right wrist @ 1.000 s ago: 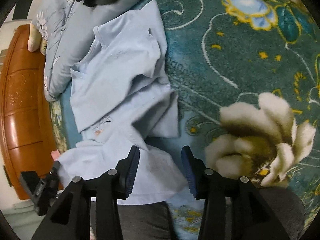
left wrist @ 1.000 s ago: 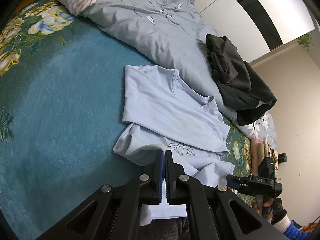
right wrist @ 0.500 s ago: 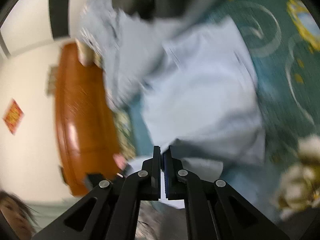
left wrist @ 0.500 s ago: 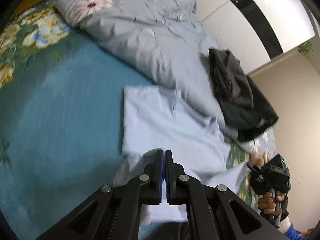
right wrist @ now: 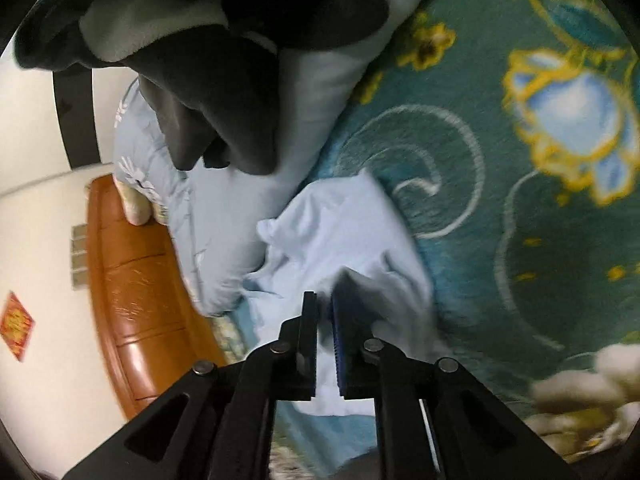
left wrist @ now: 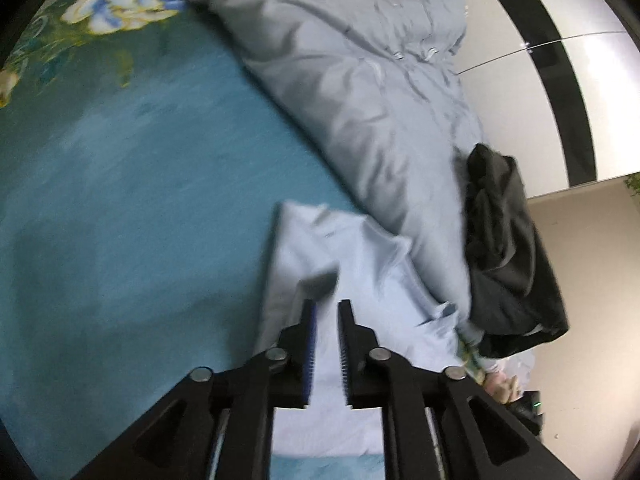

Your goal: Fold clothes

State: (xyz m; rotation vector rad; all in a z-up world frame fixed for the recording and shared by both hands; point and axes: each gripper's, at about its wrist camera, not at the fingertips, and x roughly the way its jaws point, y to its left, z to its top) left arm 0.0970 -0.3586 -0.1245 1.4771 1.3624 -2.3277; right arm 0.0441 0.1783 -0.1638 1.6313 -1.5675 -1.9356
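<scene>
My left gripper (left wrist: 325,308) hovers over the light blue shirt (left wrist: 360,280), fingers a narrow gap apart and holding nothing. My right gripper (right wrist: 324,304) has its fingers almost together, with a fold of the shirt (right wrist: 340,236) bunched against one pad; I cannot tell if it is pinched. The shirt lies folded on the teal floral bedspread (left wrist: 120,200), its far edge against the grey quilt (left wrist: 360,92). A dark garment (left wrist: 504,248) is heaped on the quilt, close beyond the shirt. A wooden headboard (right wrist: 128,280) stands behind.

Open blanket (left wrist: 120,208) is lying clear to the left of the left tongs (left wrist: 325,308). Ahead and to the right, a bunched quilt (left wrist: 360,112) and dark clothes (left wrist: 504,264) are blocking the way.
</scene>
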